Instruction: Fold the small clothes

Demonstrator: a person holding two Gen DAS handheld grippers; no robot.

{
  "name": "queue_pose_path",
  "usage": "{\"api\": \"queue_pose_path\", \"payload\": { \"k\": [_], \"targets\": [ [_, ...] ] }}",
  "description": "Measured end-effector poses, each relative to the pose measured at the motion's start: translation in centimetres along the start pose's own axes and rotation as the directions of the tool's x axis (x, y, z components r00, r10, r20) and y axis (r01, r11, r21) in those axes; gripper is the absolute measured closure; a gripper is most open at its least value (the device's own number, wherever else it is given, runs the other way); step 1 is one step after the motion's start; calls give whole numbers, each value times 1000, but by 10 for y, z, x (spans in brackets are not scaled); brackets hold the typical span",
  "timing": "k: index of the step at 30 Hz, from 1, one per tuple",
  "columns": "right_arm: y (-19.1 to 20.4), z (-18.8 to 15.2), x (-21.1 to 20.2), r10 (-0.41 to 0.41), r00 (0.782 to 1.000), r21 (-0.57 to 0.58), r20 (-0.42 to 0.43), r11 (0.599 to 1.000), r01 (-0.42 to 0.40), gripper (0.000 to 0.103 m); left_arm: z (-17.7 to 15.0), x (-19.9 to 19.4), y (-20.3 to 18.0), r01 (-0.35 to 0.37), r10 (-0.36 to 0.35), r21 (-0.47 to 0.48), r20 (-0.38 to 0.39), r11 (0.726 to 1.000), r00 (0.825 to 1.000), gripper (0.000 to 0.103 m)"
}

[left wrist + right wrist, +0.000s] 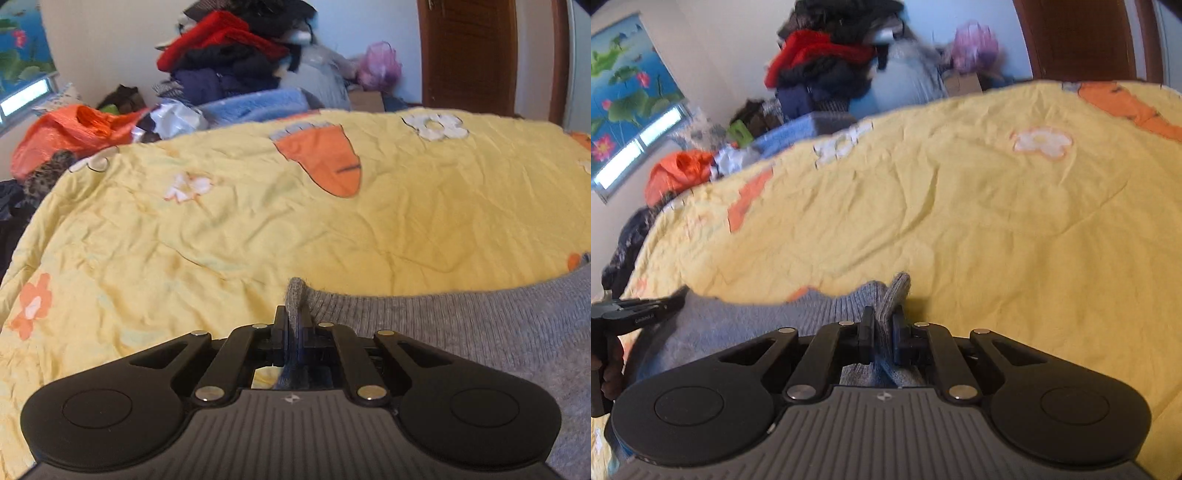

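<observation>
A left hand-held gripper (pixel 294 325) pinches one corner of a grey knit garment (pixel 461 325), jaws closed on a bunched fold of the ribbed edge. The right hand-held gripper (pixel 882 328) is clamped the same way on the opposite corner, and the cloth (pixel 746 325) spans between the two. The left tool also shows at the far left of the right wrist view. Just ahead of both lies a wrinkled yellow quilt (pixel 258 229) printed with carrots and flowers, covering a bed. Beyond its far edge sit an orange bag (pixel 74 129), a heap of dark and red clothes (pixel 229 48) and a brown door (pixel 469 55). Each grip looks narrow: a sharp pull apart could likely slip the knit free on one side, and uneven lowering may leave a crooked fold.
</observation>
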State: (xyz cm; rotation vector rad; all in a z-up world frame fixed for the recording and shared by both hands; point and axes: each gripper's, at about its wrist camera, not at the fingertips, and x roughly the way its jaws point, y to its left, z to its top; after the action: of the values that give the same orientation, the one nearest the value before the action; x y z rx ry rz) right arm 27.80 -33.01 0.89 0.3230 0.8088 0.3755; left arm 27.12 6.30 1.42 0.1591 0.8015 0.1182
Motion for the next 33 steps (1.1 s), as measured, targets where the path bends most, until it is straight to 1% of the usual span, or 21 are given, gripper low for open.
{"api": "queue_pose_path", "payload": {
  "k": [1, 2, 4, 5, 6, 7, 8, 10, 11, 12, 13, 15, 16, 17, 18, 20, 22, 25, 28, 30, 33],
  "targets": [
    [-4, 0, -5, 0, 999, 25, 36, 1000, -1, 89, -3, 8, 0, -17, 17, 4, -15, 1000, 1000, 99],
    [-13, 2, -5, -5, 999, 64, 53, 998, 1, 89, -10, 9, -4, -43, 43, 19, 20, 999, 999, 99],
    [-23, -3, 8, -15, 999, 98, 37, 995, 11, 88, -20, 6, -18, -104, 97, 106, 69, 989, 993, 99],
    [-22, -7, 7, -12, 998, 92, 60, 996, 6, 86, -23, 2, -26, -143, 131, 154, 88, 978, 988, 97],
    [-19, -7, 6, -24, 998, 95, 54, 995, 19, 80, -25, -2, -30, -175, 158, 179, 106, 968, 982, 96],
    [-16, -5, 3, -26, 999, 113, 47, 993, 21, 67, -26, -9, -33, -207, 185, 188, 131, 960, 974, 95],
    [-14, -5, -5, -31, 998, 134, 50, 991, 24, 59, -26, -21, -34, -235, 206, 186, 164, 954, 965, 93],
    [-4, -4, -31, -73, 986, 135, 153, 990, 52, 60, -24, -45, -35, -255, 220, 151, 216, 955, 951, 90],
    [6, -4, -44, -107, 975, 103, 193, 991, 88, 60, -23, -57, -38, -245, 214, 116, 230, 962, 949, 86],
    [19, -5, -53, -121, 969, 59, 216, 992, 111, 60, -21, -66, -41, -203, 178, 86, 237, 975, 955, 84],
    [33, -9, -59, -115, 968, 19, 225, 993, 114, 60, -18, -71, -46, -135, 118, 59, 229, 989, 966, 77],
    [64, -20, -54, -115, 970, -69, 215, 989, 132, 59, -15, -64, -62, -23, 11, 65, 170, 998, 985, 46],
    [79, -26, -45, -147, 967, -119, 207, 978, 174, 51, -15, -56, -70, -11, 1, 76, 139, 997, 990, 30],
    [89, -33, -33, -191, 962, -167, 197, 960, 225, 39, -18, -46, -77, -21, 12, 82, 117, 996, 993, 30],
    [95, -40, -19, -235, 954, -199, 183, 942, 270, 37, -23, -36, -82, -29, 20, 98, 92, 995, 996, 30],
    [90, -51, 8, -306, 945, -226, 117, 918, 326, 37, -33, -30, -75, -14, 4, 82, 126, 996, 992, 28],
    [77, -60, 12, -288, 945, -221, 152, 922, 317, 34, -34, -27, -63, 40, -45, 44, 112, 998, 993, 27],
    [68, -58, 8, -256, 953, -167, 163, 945, 283, 34, -36, -22, -48, 103, -99, -38, 93, 994, 991, 20],
    [76, -59, 11, -274, 948, -208, 159, 930, 304, 29, -36, -19, -46, 114, -108, -60, 86, 992, 990, 17],
    [79, -59, 3, -276, 948, -196, 160, 932, 305, 31, -37, -21, -46, 112, -106, -62, 90, 992, 990, 17],
    [91, -65, -26, -307, 922, -181, 236, 918, 352, 31, -38, -21, -48, 103, -97, -58, 94, 993, 991, 17]
  ]
}}
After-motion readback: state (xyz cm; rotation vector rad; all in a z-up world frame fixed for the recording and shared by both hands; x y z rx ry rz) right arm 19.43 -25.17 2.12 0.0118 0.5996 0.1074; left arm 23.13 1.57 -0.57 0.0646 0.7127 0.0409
